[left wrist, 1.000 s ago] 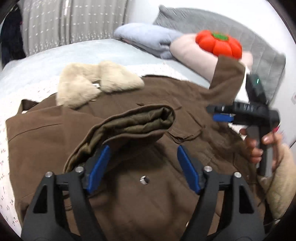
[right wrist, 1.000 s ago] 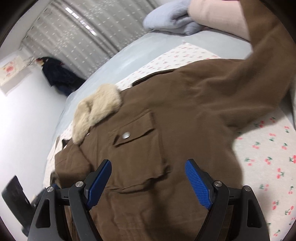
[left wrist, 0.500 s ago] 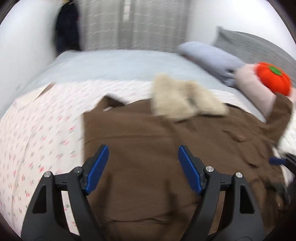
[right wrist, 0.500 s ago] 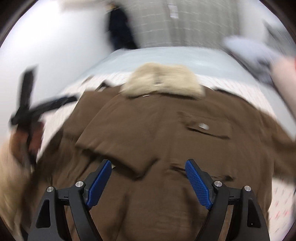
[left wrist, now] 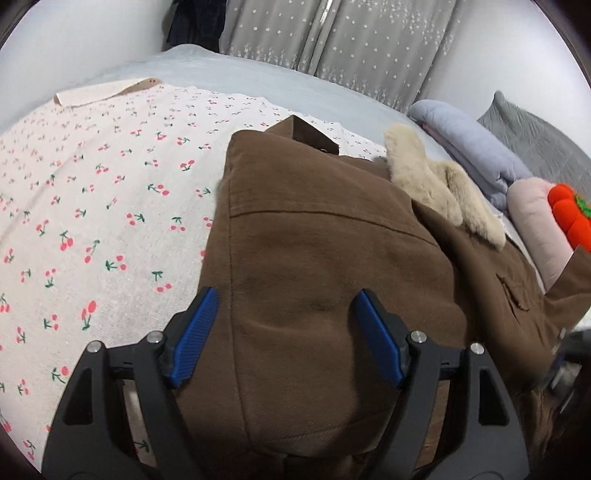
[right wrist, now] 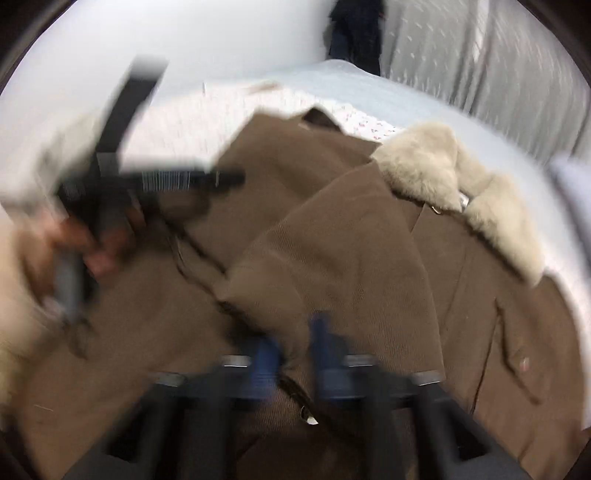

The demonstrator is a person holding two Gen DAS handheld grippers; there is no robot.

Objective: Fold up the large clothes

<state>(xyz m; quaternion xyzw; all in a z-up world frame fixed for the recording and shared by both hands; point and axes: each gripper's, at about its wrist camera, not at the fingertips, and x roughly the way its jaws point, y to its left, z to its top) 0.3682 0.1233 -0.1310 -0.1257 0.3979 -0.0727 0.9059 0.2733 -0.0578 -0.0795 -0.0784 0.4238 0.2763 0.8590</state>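
A large brown coat (left wrist: 325, 251) with a cream fur collar (left wrist: 436, 188) lies spread on a cherry-print sheet (left wrist: 92, 206) on the bed. My left gripper (left wrist: 284, 332) is open, its blue pads straddling the coat's left side near the hem, holding nothing. The right wrist view is blurred by motion. There my right gripper (right wrist: 291, 358) has its blue pads close together on a fold of the coat (right wrist: 332, 258). The fur collar (right wrist: 461, 184) lies beyond it. The left gripper (right wrist: 177, 181) and the hand holding it show at the left of that view.
Grey and pink pillows (left wrist: 476, 147) and an orange pumpkin cushion (left wrist: 572, 218) sit at the bed's right end. Grey star-print curtains (left wrist: 351, 48) hang behind. A dark garment (left wrist: 195, 22) hangs by the wall. Pale blue bedding (left wrist: 229, 77) lies beyond the sheet.
The left gripper let go of the folded sleeve and swung to the coat's left side. The right gripper swung left over the coat and closed from open onto a fold of it.
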